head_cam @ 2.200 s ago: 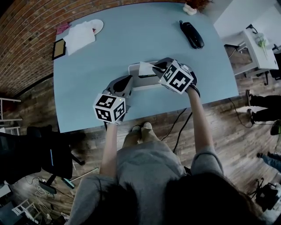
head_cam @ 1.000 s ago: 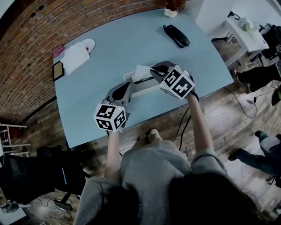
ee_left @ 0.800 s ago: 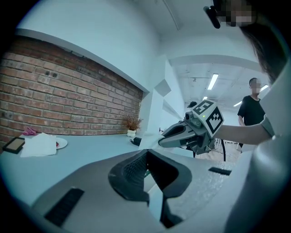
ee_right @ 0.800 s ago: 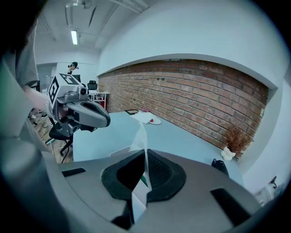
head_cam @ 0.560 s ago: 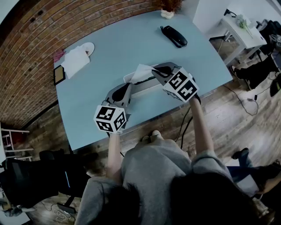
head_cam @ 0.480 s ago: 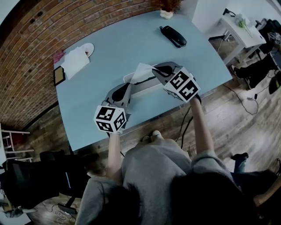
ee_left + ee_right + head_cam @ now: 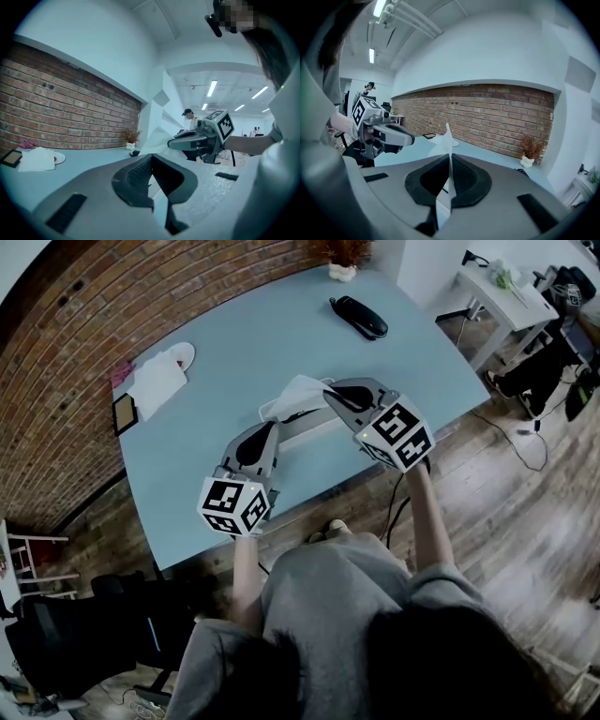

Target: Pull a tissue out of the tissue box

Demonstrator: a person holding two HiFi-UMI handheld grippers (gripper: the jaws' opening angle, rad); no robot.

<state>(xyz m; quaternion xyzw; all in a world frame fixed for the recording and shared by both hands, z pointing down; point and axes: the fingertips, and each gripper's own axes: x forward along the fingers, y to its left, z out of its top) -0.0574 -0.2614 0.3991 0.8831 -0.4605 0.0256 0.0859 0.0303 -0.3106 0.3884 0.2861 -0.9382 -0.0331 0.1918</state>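
Observation:
A white tissue (image 7: pixel 298 390) stands up out of the pale tissue box (image 7: pixel 314 426) near the front of the light blue table (image 7: pixel 244 343). My right gripper (image 7: pixel 328 393) is shut on the tissue's right edge above the box; in the right gripper view the sheet (image 7: pixel 446 140) runs up between the closed pads. My left gripper (image 7: pixel 267 427) sits at the box's left end, its jaws closed with a pale strip of the box edge between them (image 7: pixel 151 164). The left gripper view shows the raised tissue (image 7: pixel 161 117) and the right gripper (image 7: pixel 171 143) pinching it.
A black handset (image 7: pixel 358 318) and a small potted plant (image 7: pixel 342 259) lie at the table's far right. A white cloth (image 7: pixel 157 382), a plate (image 7: pixel 180 354) and a dark frame (image 7: pixel 124 413) are far left. A white side table (image 7: pixel 497 292) stands to the right.
My right gripper has risen with the tissue, drawing more of the sheet out of the box. The left gripper has lifted slightly at the box's left end.

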